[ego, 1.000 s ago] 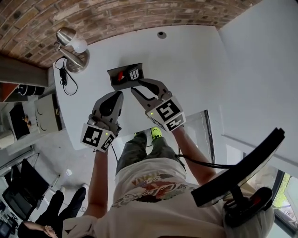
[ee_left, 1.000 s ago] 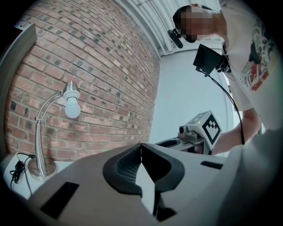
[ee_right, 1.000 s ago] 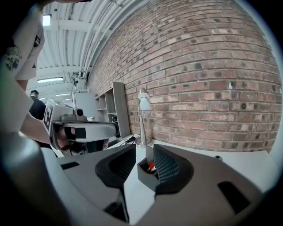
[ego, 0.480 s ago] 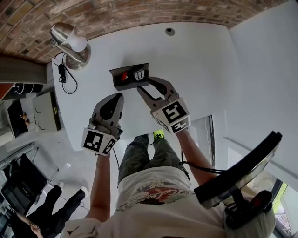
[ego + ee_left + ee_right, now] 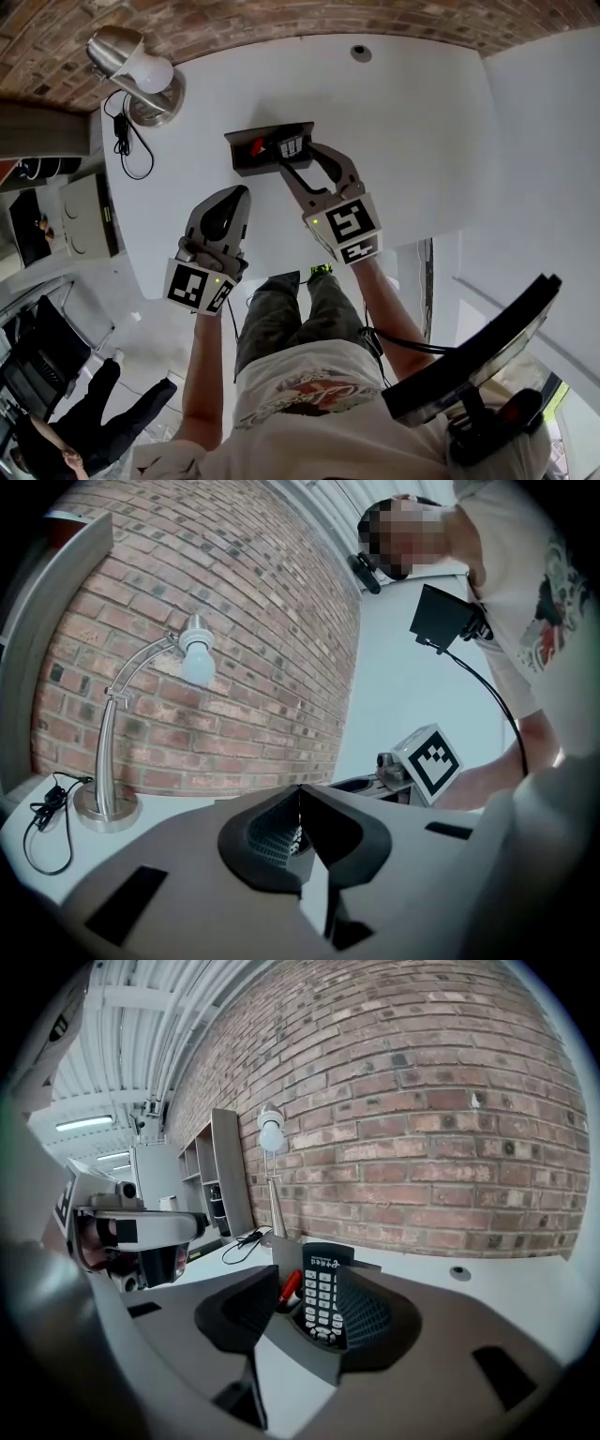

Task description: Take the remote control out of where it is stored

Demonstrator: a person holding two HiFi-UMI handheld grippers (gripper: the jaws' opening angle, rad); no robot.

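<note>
On the white table (image 5: 403, 141) stands a dark grey holder (image 5: 248, 164). In it are a black remote control (image 5: 292, 146) with white keys and a red pen (image 5: 255, 148). My right gripper (image 5: 295, 157) reaches the holder's near side. In the right gripper view the remote (image 5: 323, 1299) stands upright between the jaws of my right gripper (image 5: 319, 1283), beside the red pen (image 5: 288, 1288). The jaws have just been opening, and the pads stand apart from the remote. My left gripper (image 5: 238, 192) hangs to the left, short of the holder. Its jaws (image 5: 300, 794) meet at the tips with nothing in them.
A silver desk lamp (image 5: 141, 75) with a black cable (image 5: 127, 150) stands at the table's far left, against the brick wall (image 5: 281, 19). A cable hole (image 5: 361, 53) lies at the back. A black screen on an arm (image 5: 478, 356) is at lower right. Another person (image 5: 84, 422) stands lower left.
My right gripper has moved forward and down to the holder and its jaws have widened around the remote. The left gripper has sunk slightly and stays shut.
</note>
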